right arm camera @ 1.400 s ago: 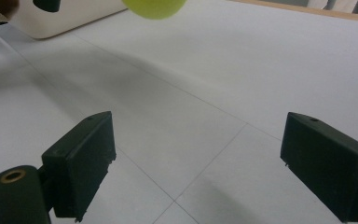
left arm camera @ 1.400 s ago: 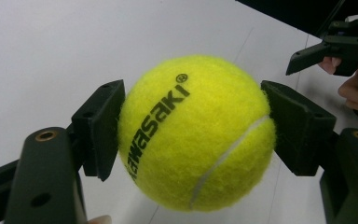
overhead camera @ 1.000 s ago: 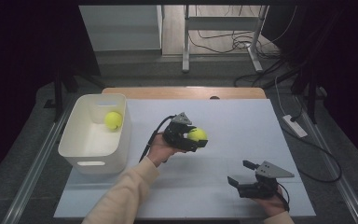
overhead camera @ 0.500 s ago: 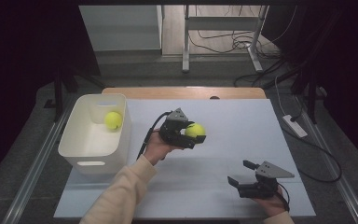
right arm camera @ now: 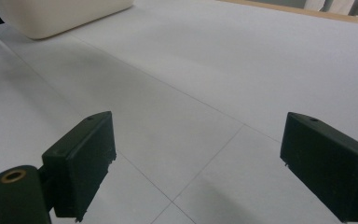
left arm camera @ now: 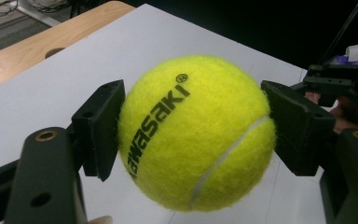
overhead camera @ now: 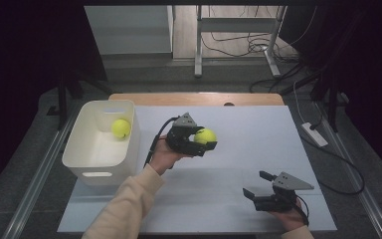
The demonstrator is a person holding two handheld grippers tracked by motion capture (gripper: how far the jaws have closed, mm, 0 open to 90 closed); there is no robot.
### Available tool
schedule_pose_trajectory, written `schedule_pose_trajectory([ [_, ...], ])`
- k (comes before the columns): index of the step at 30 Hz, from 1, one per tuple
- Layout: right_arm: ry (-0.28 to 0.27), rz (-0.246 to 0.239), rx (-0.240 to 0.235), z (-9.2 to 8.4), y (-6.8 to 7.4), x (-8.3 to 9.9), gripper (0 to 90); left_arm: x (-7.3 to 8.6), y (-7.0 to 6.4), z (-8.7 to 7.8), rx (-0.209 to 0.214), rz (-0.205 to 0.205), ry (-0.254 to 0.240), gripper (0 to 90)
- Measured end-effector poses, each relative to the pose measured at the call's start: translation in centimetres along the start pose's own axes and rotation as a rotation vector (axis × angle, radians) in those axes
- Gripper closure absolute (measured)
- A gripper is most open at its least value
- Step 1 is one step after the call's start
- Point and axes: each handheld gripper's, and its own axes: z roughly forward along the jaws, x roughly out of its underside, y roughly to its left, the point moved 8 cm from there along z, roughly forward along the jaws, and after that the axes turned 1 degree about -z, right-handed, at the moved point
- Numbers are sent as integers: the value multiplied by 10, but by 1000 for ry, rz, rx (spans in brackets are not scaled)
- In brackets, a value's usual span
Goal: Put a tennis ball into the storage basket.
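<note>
A table w/ a pale grey-white top [overhead camera: 238, 149] and a wooden strip [overhead camera: 199, 98] along its far edge. Directly on it, at the left, a white plastic bin [overhead camera: 77, 154], upright, handle slot facing the near side. Faint seam lines cross the top [right arm camera: 200, 168].

Cream long sleeve [overhead camera: 124, 209] on the left arm, black left gripper [overhead camera: 200, 144] with grey three-cornered plate and trailing black cable, black right gripper [overhead camera: 258, 185] with blocky jaws, brass-ringed pivot holes.
</note>
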Motion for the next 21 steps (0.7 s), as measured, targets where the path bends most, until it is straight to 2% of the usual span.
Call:
schedule_pose_trajectory([
  [21,-2,3,2,0,1,-1,105,-9,11,-27,-37,-16,-47,269],
])
